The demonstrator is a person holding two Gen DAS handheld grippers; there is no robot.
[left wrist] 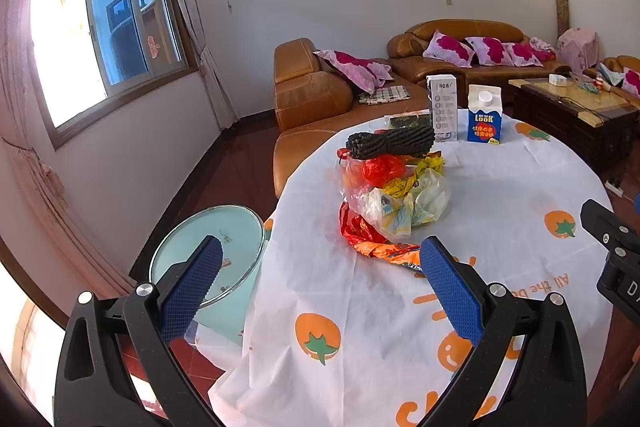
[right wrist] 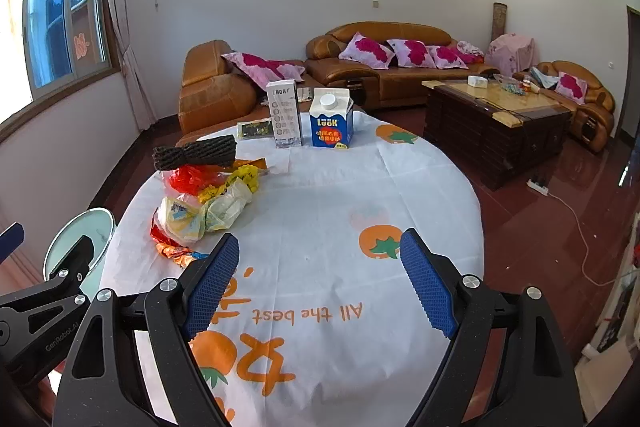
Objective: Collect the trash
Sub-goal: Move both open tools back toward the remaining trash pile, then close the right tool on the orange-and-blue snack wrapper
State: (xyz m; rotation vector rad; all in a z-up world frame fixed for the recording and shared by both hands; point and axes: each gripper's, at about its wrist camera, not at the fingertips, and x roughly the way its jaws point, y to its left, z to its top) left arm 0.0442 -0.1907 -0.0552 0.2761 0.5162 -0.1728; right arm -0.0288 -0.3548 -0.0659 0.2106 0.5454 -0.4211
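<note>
A heap of crumpled plastic bags and wrappers [left wrist: 394, 199] [right wrist: 204, 205] lies on the round table with the white tomato-print cloth [left wrist: 500, 211] [right wrist: 328, 195]. A black foam net roll [left wrist: 390, 143] [right wrist: 195, 155] rests at the heap's far end. Behind stand a blue milk carton [left wrist: 484, 117] [right wrist: 331, 119] and a tall white box [left wrist: 443, 109] [right wrist: 285, 115]. My left gripper [left wrist: 320, 257] is open, just short of the heap's near end, with nothing between its fingers. My right gripper [right wrist: 320, 251] is open over bare cloth, to the right of the heap.
A pale green bin with a glass-like round lid [left wrist: 210, 259] [right wrist: 78, 239] stands by the table's left edge. Brown leather sofas [left wrist: 316, 95] [right wrist: 380, 67] and a dark wooden coffee table [right wrist: 496, 123] fill the room behind. A white cable [right wrist: 576, 227] runs across the red floor at right.
</note>
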